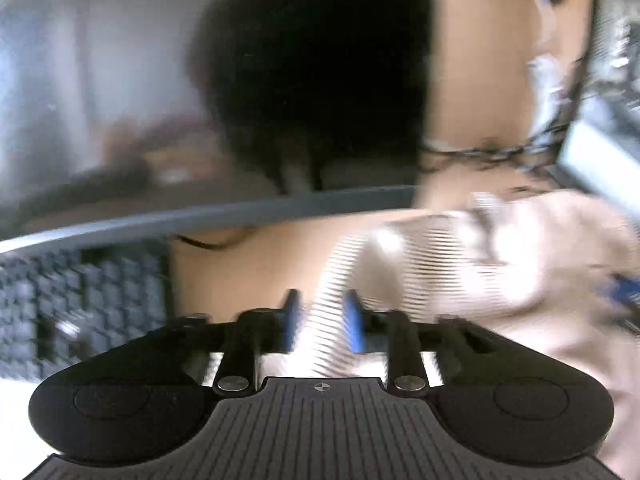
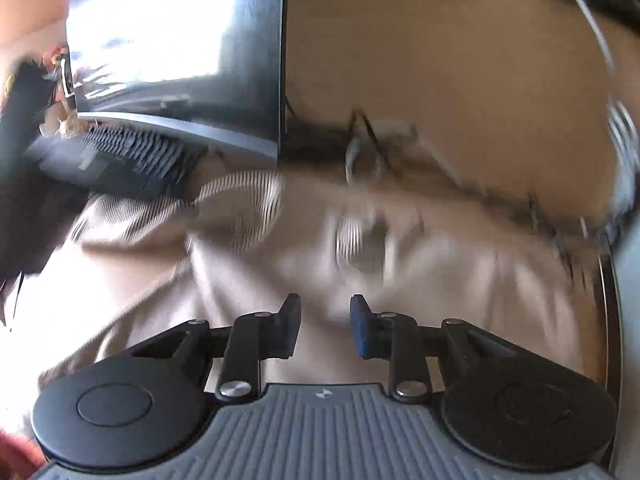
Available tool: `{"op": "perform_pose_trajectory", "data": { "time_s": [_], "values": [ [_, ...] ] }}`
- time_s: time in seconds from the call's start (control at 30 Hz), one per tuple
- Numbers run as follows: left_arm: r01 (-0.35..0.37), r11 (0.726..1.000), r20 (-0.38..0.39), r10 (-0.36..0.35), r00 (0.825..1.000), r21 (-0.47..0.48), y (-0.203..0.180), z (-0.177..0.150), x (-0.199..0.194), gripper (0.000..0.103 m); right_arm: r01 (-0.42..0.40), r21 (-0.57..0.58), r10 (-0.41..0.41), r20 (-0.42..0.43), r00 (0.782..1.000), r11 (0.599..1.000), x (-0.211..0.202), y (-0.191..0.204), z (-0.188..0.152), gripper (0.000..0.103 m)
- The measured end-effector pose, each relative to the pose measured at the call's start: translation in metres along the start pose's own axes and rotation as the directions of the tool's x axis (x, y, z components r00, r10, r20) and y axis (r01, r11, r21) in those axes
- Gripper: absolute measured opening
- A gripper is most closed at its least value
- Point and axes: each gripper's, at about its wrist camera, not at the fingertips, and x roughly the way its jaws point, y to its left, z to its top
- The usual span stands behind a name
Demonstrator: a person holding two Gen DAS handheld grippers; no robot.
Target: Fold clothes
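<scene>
A beige garment [image 1: 500, 264] with a striped ribbed band [image 1: 344, 264] lies crumpled on the wooden desk [image 1: 480, 60], blurred by motion. My left gripper [image 1: 322, 320] hovers at its left edge. The blue pads stand apart, the striped band runs between them, and I see no pad pressing on it. In the right wrist view the same garment [image 2: 240, 280] fills the middle, with its striped band [image 2: 240, 208] at the far left. My right gripper [image 2: 325, 324] is over the plain beige cloth, jaws apart, nothing pinched between them.
A monitor [image 2: 180, 40] stands at the back left, its lower edge [image 1: 240, 210] just beyond the garment. A black keyboard [image 1: 80, 300] lies left of the cloth. A tangle of cables [image 2: 400, 148] runs along the desk [image 2: 440, 40] behind the garment.
</scene>
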Motion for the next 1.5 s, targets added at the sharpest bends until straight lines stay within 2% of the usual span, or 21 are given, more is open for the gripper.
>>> {"op": "perform_pose_trajectory", "data": {
  "time_s": [0.07,0.13,0.2,0.23,0.27,0.33,0.37,0.4,0.47,0.6,0.73,0.83,0.9,0.97,1.0,1.07,1.17,1.23,1.3,1.4,1.5],
  "values": [
    [0.099,0.994,-0.033,-0.101,0.994,-0.046,-0.012,-0.014,-0.007,0.054,-0.022,0.052,0.022,0.002,1.0,0.998,0.029,-0.008,0.019,0.028],
    [0.204,0.975,-0.084,-0.211,0.974,-0.09,-0.022,-0.033,-0.007,0.058,-0.032,0.115,0.033,-0.007,0.999,0.993,0.06,-0.018,0.033,0.033],
    [0.273,0.954,-0.129,-0.288,0.949,-0.12,-0.028,-0.052,-0.002,0.06,-0.038,0.156,0.045,-0.041,0.998,0.987,0.089,-0.027,0.041,0.047],
    [0.285,0.95,-0.144,-0.302,0.942,-0.13,-0.03,-0.06,0.001,0.06,-0.039,0.171,0.051,-0.064,0.997,0.985,0.104,-0.031,0.043,0.051],
    [0.286,0.948,-0.155,-0.306,0.939,-0.136,-0.033,-0.068,0.003,0.06,-0.049,0.183,0.066,-0.087,0.994,0.982,0.117,-0.035,0.045,0.05],
    [0.287,0.945,-0.153,-0.311,0.938,-0.158,-0.035,-0.083,0.006,0.061,-0.103,0.153,0.12,-0.104,0.987,0.983,0.133,-0.03,0.049,0.036],
    [0.29,0.942,-0.139,-0.315,0.939,-0.17,-0.034,-0.087,0.005,0.063,-0.119,0.119,0.131,-0.102,0.986,0.986,0.139,-0.025,0.052,0.02],
    [0.292,0.938,-0.13,-0.318,0.939,-0.186,-0.032,-0.089,0.004,0.063,-0.103,0.073,0.109,-0.091,0.99,0.992,0.142,-0.02,0.056,0.01],
    [0.29,0.932,-0.12,-0.32,0.94,-0.216,-0.029,-0.094,0.002,0.063,-0.034,0.005,0.034,-0.053,0.998,0.999,0.153,-0.014,0.064,0.01],
    [0.275,0.945,-0.127,-0.299,0.946,-0.174,-0.034,-0.105,-0.007,0.063,0.056,-0.049,-0.058,-0.04,0.997,0.997,0.185,-0.015,0.071,0.009],
    [0.274,0.942,-0.135,-0.302,0.944,-0.194,-0.033,-0.115,-0.014,0.063,0.079,-0.098,-0.079,-0.001,0.997,0.992,0.186,-0.006,0.062,0.01],
    [0.284,0.933,-0.149,-0.32,0.936,-0.221,-0.027,-0.12,-0.021,0.063,0.036,-0.079,-0.036,0.001,0.999,0.996,0.174,-0.001,0.056,0.01],
    [0.29,0.928,-0.174,-0.334,0.926,-0.234,-0.025,-0.125,-0.028,0.063,0.016,-0.107,-0.017,-0.006,1.0,0.994,0.163,0.012,0.049,0.01],
    [0.3,0.921,-0.201,-0.352,0.914,-0.249,-0.024,-0.124,-0.031,0.063,0.043,-0.139,-0.043,0.007,0.999,0.989,0.151,0.024,0.04,0.01],
    [0.305,0.917,-0.214,-0.362,0.907,-0.257,-0.024,-0.124,-0.033,0.064,0.063,-0.133,-0.062,0.017,0.998,0.989,0.144,0.026,0.038,0.014],
    [0.268,0.939,-0.183,-0.309,0.933,-0.217,-0.015,-0.11,-0.034,0.068,0.103,-0.081,-0.101,0.035,0.994,0.991,0.122,0.027,0.033,0.022],
    [0.192,0.97,-0.114,-0.209,0.971,-0.146,0.001,-0.085,-0.034,0.073,0.087,-0.004,-0.086,0.045,0.995,0.996,0.084,0.03,0.02,0.041],
    [0.128,0.988,-0.057,-0.134,0.989,-0.089,0.012,-0.065,-0.031,0.075,0.064,0.026,-0.065,0.035,0.997,0.998,0.059,0.035,0.005,0.043],
    [0.064,0.998,-0.014,-0.064,0.998,-0.026,0.017,-0.047,-0.021,0.075,0.059,0.038,-0.058,-0.005,0.998,0.998,0.041,0.046,-0.016,0.043],
    [-0.04,0.996,0.014,0.039,0.999,0.077,0.019,-0.029,0.003,0.074,0.049,0.057,-0.046,-0.045,0.998,0.997,0.014,0.055,-0.047,0.043],
    [-0.075,0.988,-0.023,0.079,0.997,0.132,0.02,-0.025,0.027,0.064,0.013,0.068,-0.007,-0.079,0.997,0.998,0.005,0.067,-0.069,0.043]
  ]
}}
